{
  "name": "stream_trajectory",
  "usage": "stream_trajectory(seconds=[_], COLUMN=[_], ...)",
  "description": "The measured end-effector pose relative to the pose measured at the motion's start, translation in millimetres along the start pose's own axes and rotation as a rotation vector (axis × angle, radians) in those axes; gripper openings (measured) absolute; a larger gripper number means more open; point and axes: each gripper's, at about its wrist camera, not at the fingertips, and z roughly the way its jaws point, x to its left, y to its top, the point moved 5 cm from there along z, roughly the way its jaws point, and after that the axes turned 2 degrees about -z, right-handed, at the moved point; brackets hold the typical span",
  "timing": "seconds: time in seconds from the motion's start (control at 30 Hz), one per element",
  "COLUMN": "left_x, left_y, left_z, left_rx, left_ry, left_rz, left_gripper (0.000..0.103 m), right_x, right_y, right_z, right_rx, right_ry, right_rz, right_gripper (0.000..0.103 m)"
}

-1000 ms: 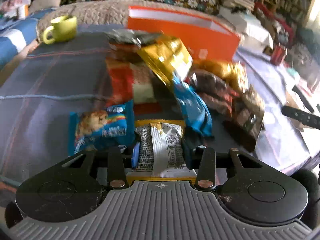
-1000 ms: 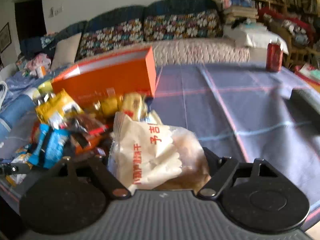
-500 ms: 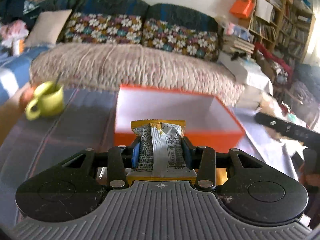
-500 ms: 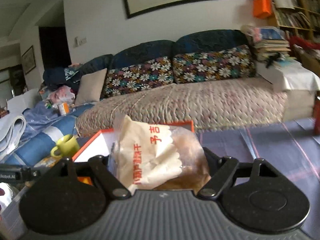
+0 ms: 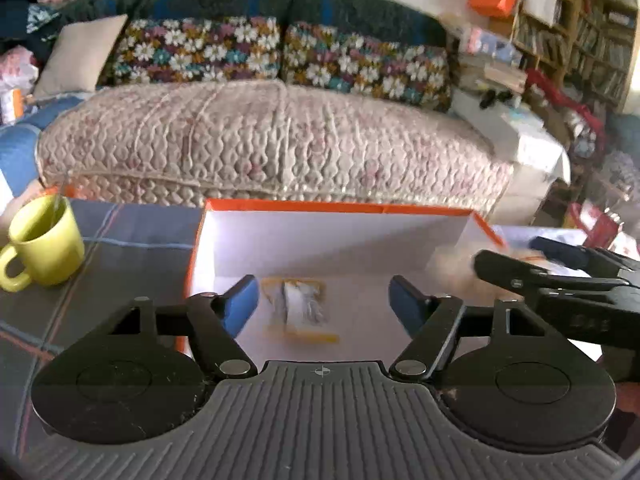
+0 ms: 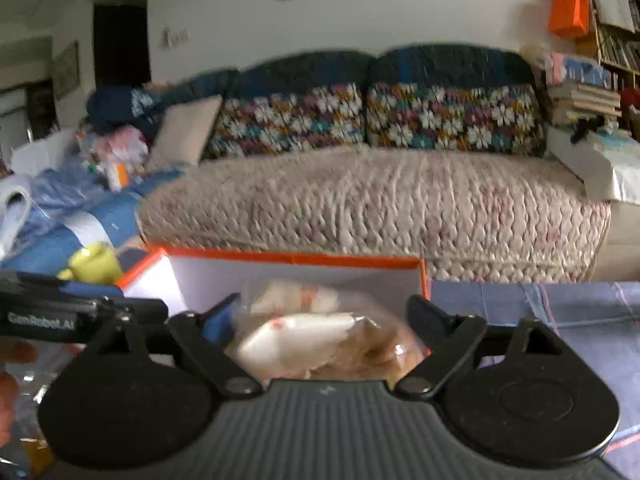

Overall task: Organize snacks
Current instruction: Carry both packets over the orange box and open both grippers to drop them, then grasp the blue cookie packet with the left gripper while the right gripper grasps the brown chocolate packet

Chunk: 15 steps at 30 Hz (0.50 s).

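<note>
In my left view, my left gripper [image 5: 320,300] is spread wide above the orange box [image 5: 332,209], with one small packet [image 5: 298,307] lying blurred on its floor at centre and a yellow mug [image 5: 44,248] at the left edge. In my right view, my right gripper [image 6: 324,320] is spread too, its bread bag [image 6: 320,338] loose between the jaws over the box's near right corner; I judge that two snacks are about delivered, and nothing blocks the box.
</note>
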Motion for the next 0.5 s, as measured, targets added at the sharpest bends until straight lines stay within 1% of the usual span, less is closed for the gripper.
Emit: stream_trajectory(seconds=[0.07, 0.13, 0.23, 0.27, 0.3, 0.37, 0.5], left_x=[4, 7, 12, 14, 17, 20, 20], left_y=[-8, -17, -39, -47, -58, -81, -133], left_z=[-24, -49, -87, -99, -112, -132, -168], left_rx=[-0.029, -0.04, -0.047, -0.051, -0.051, -0.04, 0.008], left_ry=[-0.004, -0.006, -0.01, -0.005, 0.008, 0.019, 0.025], left_rz=[-0.011, -0.017, -0.031, -0.032, -0.036, -0.038, -0.051], left_gripper=[0.044, 0.044, 0.047, 0.05, 0.052, 0.052, 0.052], right_x=[3, 4, 5, 6, 6, 5, -6], right_y=[-4, -11, -35, -44, -55, -77, -118], right_z=[-24, -45, -78, -86, -93, -106, -129], right_rx=[-0.015, -0.017, -0.007, 0.0, 0.01, 0.037, 0.086], right_ry=[-0.001, 0.005, -0.002, -0.005, -0.01, -0.023, -0.036], right_rz=[-0.001, 0.013, 0.044, 0.052, 0.062, 0.091, 0.207], right_gripper=[0.093, 0.093, 0.093, 0.093, 0.093, 0.093, 0.093])
